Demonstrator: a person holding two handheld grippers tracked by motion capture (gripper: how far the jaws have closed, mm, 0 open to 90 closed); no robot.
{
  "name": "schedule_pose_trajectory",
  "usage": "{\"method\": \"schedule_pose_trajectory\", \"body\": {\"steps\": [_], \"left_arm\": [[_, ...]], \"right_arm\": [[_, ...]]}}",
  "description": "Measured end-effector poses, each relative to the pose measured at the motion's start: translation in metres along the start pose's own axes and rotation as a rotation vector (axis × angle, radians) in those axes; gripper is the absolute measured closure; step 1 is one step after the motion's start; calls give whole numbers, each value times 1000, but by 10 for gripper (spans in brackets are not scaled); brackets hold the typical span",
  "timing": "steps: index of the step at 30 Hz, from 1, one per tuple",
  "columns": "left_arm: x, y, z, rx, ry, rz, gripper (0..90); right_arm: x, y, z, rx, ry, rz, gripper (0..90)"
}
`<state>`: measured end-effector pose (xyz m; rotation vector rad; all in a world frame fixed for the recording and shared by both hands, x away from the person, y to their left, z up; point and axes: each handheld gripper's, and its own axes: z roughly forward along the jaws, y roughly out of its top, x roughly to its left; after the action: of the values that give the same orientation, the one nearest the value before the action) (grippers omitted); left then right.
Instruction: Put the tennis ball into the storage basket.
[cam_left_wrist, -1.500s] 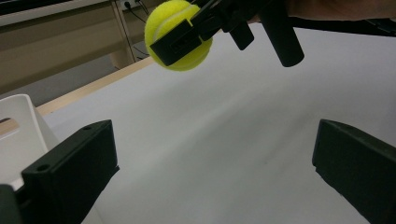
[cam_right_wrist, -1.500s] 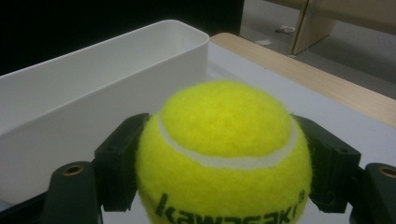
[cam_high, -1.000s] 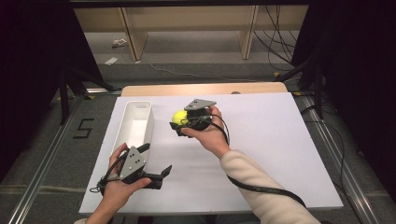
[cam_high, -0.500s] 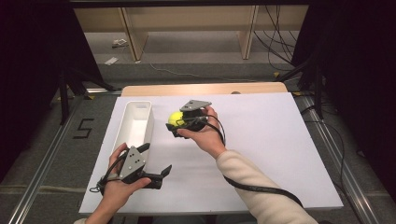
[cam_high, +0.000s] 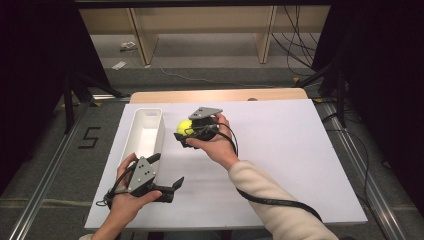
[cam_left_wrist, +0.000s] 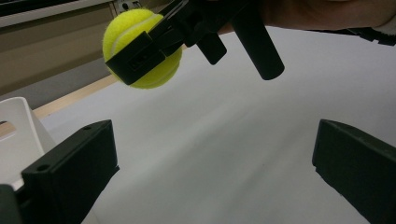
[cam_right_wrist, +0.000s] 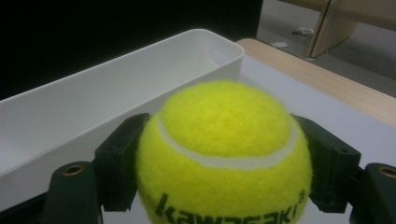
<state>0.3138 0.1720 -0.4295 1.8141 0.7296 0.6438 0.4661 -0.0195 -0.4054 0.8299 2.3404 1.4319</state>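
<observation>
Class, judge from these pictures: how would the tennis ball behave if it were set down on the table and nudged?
The tennis ball is round, so it would probably roll freely across the flat white table. Its felt likely grips well: the right gripper holds it aloft by two sides.

**Around the desk**

A white sheet covers the desk (cam_high: 280, 150), whose wooden far edge (cam_high: 215, 95) shows beyond it. On the grey floor lie a taped figure 5 (cam_high: 90, 137), black cables (cam_high: 295, 45) and paper scraps (cam_high: 120, 65). Wooden shelving legs (cam_high: 137, 42) stand behind.
</observation>
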Motion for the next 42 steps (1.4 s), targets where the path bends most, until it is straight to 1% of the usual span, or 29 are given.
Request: {"method": "schedule_pose_trajectory", "body": {"steps": [14,19,42], "left_arm": [[0,0,0,-2,1,-2,0],[0,0,0,0,1,0,0],[0,0,0,-1,-3,1,0]], "right_arm": [[2,0,2,2,8,0,263],[4,0,4,13,14,4,263],[8,5,9,14,24,-11,263]]}}
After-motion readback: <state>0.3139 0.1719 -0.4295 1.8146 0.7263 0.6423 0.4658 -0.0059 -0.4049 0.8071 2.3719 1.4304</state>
